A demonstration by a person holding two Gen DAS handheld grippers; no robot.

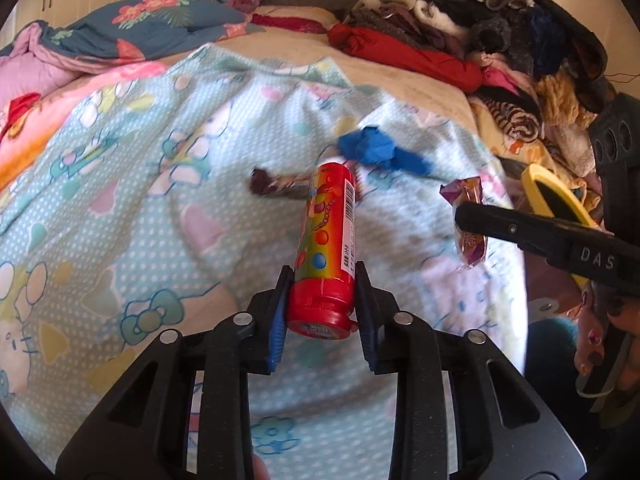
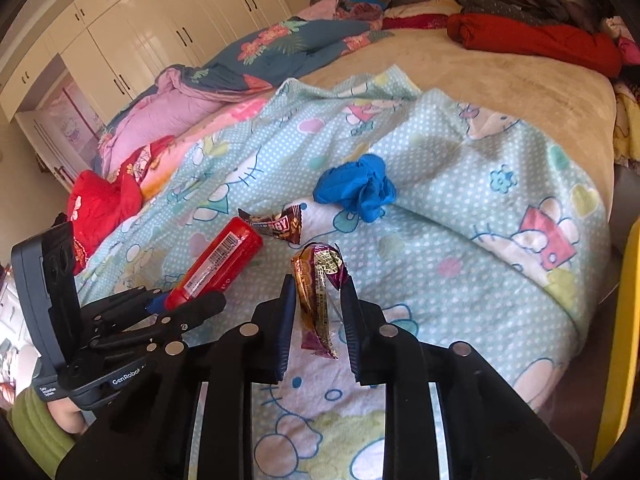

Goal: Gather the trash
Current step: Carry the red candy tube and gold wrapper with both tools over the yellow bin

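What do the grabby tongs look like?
Both tongs, the left tongs and the right tongs, are black plastic with silver round pins and blue ribbed pads. White lettering marks their sides. A green sleeve covers the left wrist.

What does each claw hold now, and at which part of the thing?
Left claw: the red candy tube, at its capped end. Right claw: the purple snack wrapper, around its middle.
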